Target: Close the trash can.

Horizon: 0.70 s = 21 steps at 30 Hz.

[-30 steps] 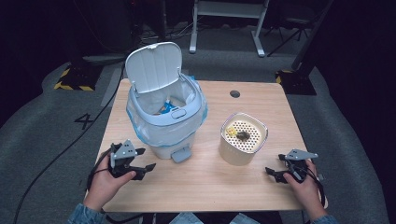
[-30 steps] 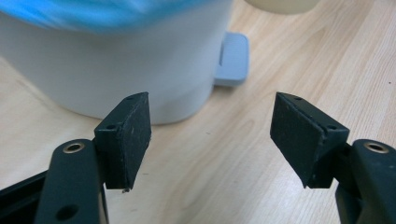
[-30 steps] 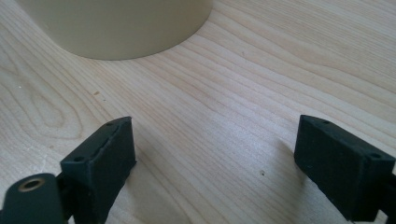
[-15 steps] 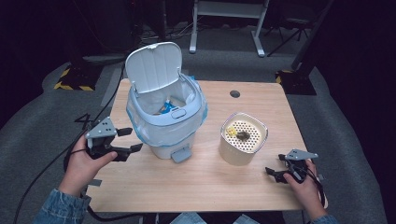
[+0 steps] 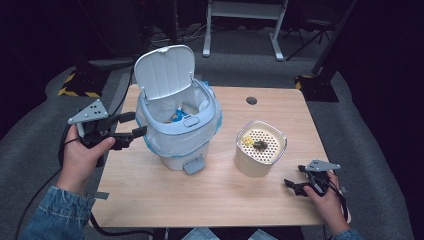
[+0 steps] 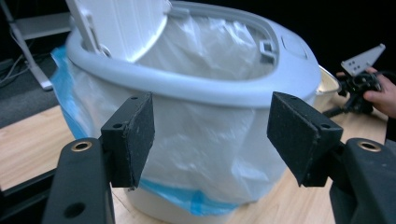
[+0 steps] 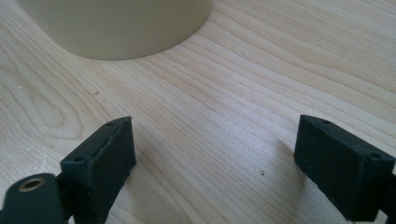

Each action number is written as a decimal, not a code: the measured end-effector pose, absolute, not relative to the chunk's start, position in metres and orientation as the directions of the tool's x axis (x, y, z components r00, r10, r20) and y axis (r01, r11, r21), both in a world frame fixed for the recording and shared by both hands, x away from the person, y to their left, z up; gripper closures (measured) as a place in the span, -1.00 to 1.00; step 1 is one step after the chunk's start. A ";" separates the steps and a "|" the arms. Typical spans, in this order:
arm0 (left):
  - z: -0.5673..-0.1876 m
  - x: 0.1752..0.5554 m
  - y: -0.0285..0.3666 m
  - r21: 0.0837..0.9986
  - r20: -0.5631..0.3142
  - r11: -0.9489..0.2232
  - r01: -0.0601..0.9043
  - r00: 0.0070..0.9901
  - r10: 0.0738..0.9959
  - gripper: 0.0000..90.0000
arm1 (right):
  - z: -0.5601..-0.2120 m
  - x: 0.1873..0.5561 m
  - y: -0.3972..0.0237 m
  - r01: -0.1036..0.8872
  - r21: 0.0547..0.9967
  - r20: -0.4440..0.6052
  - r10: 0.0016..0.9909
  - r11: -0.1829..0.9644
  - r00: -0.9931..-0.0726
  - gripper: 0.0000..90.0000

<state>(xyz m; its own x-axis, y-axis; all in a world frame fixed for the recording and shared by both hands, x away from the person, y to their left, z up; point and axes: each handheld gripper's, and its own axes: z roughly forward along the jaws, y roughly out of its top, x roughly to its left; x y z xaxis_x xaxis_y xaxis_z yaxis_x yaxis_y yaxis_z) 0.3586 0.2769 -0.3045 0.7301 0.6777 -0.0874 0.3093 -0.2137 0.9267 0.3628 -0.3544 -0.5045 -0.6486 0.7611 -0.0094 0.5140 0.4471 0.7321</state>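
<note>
We hold the left gripper (image 5: 134, 131) spread and empty beside the lidded bin (image 5: 177, 132), its bag not yet grasped; our right gripper (image 5: 294, 186) rests spread on the table (image 5: 225, 200).

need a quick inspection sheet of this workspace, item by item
surface: wooden table, round cable hole near its far edge
job's things: white pedal bin, lid up, plastic liner folded over the rim, blue item inside
clutter: beige container with perforated top, small scraps on it
grippers: left gripper open, raised beside the bin; right gripper open, low on the table, nothing between its jaws
cables: black cable trailing from the left gripper
surroundings: dark room, grey floor, metal stand legs behind
</note>
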 end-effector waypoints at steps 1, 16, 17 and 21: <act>-0.303 0.360 0.277 0.929 -0.093 -0.202 0.311 0.724 0.684 -0.27 | -0.505 0.363 -0.354 0.514 0.732 -0.009 0.761 0.447 -0.649 -0.72; -0.275 0.385 0.272 0.944 -0.050 -0.169 0.282 0.632 0.774 -0.31 | -0.505 0.363 -0.354 0.513 0.733 -0.010 0.761 0.447 -0.649 -0.72; -0.274 0.388 0.272 0.944 -0.051 -0.167 0.284 0.626 0.778 -0.31 | -0.505 0.363 -0.354 0.513 0.732 -0.010 0.761 0.447 -0.649 -0.72; -0.269 0.398 0.272 0.947 -0.052 -0.152 0.283 0.600 0.798 -0.32 | -0.505 0.363 -0.354 0.514 0.732 -0.010 0.761 0.447 -0.648 -0.72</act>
<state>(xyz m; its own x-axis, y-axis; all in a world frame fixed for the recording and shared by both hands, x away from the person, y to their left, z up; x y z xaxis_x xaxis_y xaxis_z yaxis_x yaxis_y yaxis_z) 0.3981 0.2719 -0.2688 0.6000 0.7983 -0.0515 0.2830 -0.1515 0.9471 0.3628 -0.3544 -0.5046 -0.6484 0.7612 -0.0095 0.5138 0.4468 0.7324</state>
